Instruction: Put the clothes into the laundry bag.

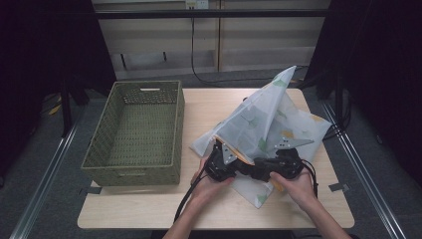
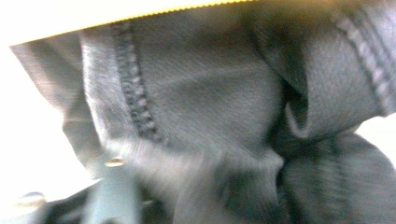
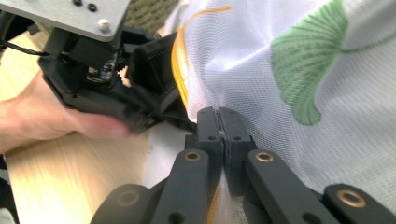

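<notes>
I counted one woven basket (image 1: 134, 134) on the table's (image 1: 149, 209) left side, no writing readable. My left gripper (image 1: 222, 162) held dark cloth (image 2: 201, 93) at the mesh bag's (image 1: 263, 119) mouth; its jaws I couldn't read. My right gripper (image 3: 218, 122) pinched the bag, right of centre.

I see a white mesh bag (image 1: 268, 117) of fine sheer netting, a dark matt stitched cloth (image 2: 196, 107), a rough woven basket (image 1: 134, 134), and a smooth pale wood table (image 1: 209, 204).
</notes>
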`<state>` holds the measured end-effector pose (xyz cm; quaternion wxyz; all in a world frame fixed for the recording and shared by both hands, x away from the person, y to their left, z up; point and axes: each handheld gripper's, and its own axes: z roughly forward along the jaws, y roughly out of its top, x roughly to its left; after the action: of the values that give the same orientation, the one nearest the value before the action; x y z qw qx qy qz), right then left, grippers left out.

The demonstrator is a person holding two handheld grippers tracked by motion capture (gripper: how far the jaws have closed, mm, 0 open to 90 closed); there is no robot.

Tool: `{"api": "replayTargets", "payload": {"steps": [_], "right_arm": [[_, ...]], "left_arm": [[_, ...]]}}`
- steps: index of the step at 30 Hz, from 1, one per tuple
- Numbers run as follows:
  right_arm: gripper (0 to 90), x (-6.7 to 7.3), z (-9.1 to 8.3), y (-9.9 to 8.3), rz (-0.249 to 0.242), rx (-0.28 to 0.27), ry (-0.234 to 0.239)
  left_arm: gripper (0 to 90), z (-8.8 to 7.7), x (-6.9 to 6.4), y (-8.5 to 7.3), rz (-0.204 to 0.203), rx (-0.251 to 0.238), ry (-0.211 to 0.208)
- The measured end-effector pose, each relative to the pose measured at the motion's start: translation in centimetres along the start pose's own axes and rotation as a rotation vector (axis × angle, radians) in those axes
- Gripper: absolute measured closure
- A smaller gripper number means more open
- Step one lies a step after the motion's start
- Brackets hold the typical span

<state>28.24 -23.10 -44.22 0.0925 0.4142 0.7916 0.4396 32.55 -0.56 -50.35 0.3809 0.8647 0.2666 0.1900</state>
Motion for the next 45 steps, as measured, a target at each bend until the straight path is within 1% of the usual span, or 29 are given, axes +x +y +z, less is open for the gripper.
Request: {"api": "replayTargets", "payload": {"steps": [2,3,4,5,8,9,10,11,13,16,18,19,20,21,22,24,25,26,27,28,29,30,31,32,34,35,38,43,45], "right_arm": [[88.9,0.3,0.1,0.6,-0.006,-0.015,0.008],[88.9,0.5,0.1,1.0,-0.011,-0.023,0.013],[88.9,0.7,0.1,1.4,-0.016,-0.034,0.019],[88.9,0.9,0.1,1.9,-0.025,-0.045,0.026],[88.9,1.6,0.0,3.4,-0.039,-0.083,0.045],[89.0,1.8,0.1,4.0,-0.042,-0.096,0.057],[89.0,1.9,0.1,4.6,-0.045,-0.108,0.069],[89.0,2.3,0.1,5.3,-0.051,-0.122,0.082],[89.1,2.8,0.0,6.3,-0.061,-0.142,0.100],[89.1,3.4,-0.6,7.8,-0.065,-0.183,0.138],[89.1,3.8,-1.4,8.8,-0.069,-0.217,0.159],[89.2,3.9,-1.9,9.4,-0.060,-0.245,0.179],[89.2,4.0,-2.4,10.0,-0.057,-0.271,0.198],[89.2,4.3,-2.9,10.7,-0.068,-0.286,0.201],[89.2,4.7,-3.4,11.3,-0.085,-0.299,0.196],[89.2,5.2,-4.5,12.4,-0.087,-0.326,0.216],[89.2,5.5,-5.0,12.9,-0.091,-0.338,0.219],[89.2,5.7,-5.5,13.3,-0.093,-0.352,0.226],[89.2,5.9,-6.1,13.7,-0.098,-0.371,0.236],[89.2,6.1,-6.7,14.0,-0.102,-0.392,0.240],[89.2,6.3,-7.3,14.2,-0.098,-0.413,0.253],[89.2,6.5,-7.7,14.3,-0.102,-0.432,0.254],[89.2,6.5,-7.8,14.2,-0.095,-0.444,0.260],[89.2,6.3,-7.7,13.8,-0.078,-0.439,0.276],[89.2,5.8,-6.9,12.5,-0.057,-0.401,0.278],[89.2,5.5,-6.4,11.4,-0.041,-0.376,0.282],[89.2,4.7,-5.2,8.9,-0.001,-0.327,0.281],[89.2,3.4,-3.2,5.7,0.064,-0.259,0.272],[89.2,3.3,-2.4,4.8,0.075,-0.223,0.269]], "left_arm": [[71.8,0.0,0.6,0.0,-0.057,-0.024,-0.022],[74.3,-0.1,1.1,0.1,-0.082,-0.024,-0.047],[75.6,-0.2,1.4,0.0,-0.123,-0.033,-0.068],[76.5,-0.2,1.7,0.0,-0.149,-0.051,-0.092],[77.4,-0.9,1.6,0.1,-0.208,-0.107,-0.139],[77.7,-1.1,1.5,0.2,-0.224,-0.139,-0.155],[78.0,-1.5,1.5,0.4,-0.225,-0.162,-0.162],[78.2,-1.8,1.4,0.6,-0.241,-0.176,-0.174],[78.6,-2.3,1.3,1.1,-0.269,-0.231,-0.194],[79.0,-3.3,1.4,2.0,-0.289,-0.293,-0.209],[79.2,-3.8,1.2,2.8,-0.281,-0.319,-0.193],[79.1,-3.9,1.1,3.3,-0.293,-0.337,-0.207],[79.2,-3.9,1.2,3.6,-0.285,-0.351,-0.215],[79.3,-4.1,1.1,3.9,-0.286,-0.344,-0.196],[79.3,-4.1,1.1,4.2,-0.295,-0.373,-0.208],[79.3,-4.5,1.1,4.8,-0.306,-0.392,-0.186],[79.3,-4.8,1.1,5.2,-0.315,-0.410,-0.187],[79.4,-5.1,1.0,5.6,-0.306,-0.414,-0.142],[79.3,-5.4,1.1,6.0,-0.290,-0.418,-0.155],[79.4,-5.7,1.0,6.3,-0.276,-0.423,-0.127],[79.3,-5.7,0.9,6.6,-0.272,-0.431,-0.122],[79.3,-5.7,0.7,6.8,-0.277,-0.433,-0.111],[79.2,-5.8,0.9,6.8,-0.255,-0.423,-0.127],[79.0,-5.8,0.9,6.6,-0.259,-0.417,-0.132],[78.7,-5.3,1.1,5.7,-0.275,-0.398,-0.150],[78.6,-5.1,1.2,5.3,-0.267,-0.381,-0.151],[78.2,-3.9,1.1,4.1,-0.278,-0.353,-0.177],[77.0,-2.6,0.9,2.7,-0.242,-0.293,-0.193],[76.7,-2.2,1.0,2.1,-0.248,-0.283,-0.191]]}}
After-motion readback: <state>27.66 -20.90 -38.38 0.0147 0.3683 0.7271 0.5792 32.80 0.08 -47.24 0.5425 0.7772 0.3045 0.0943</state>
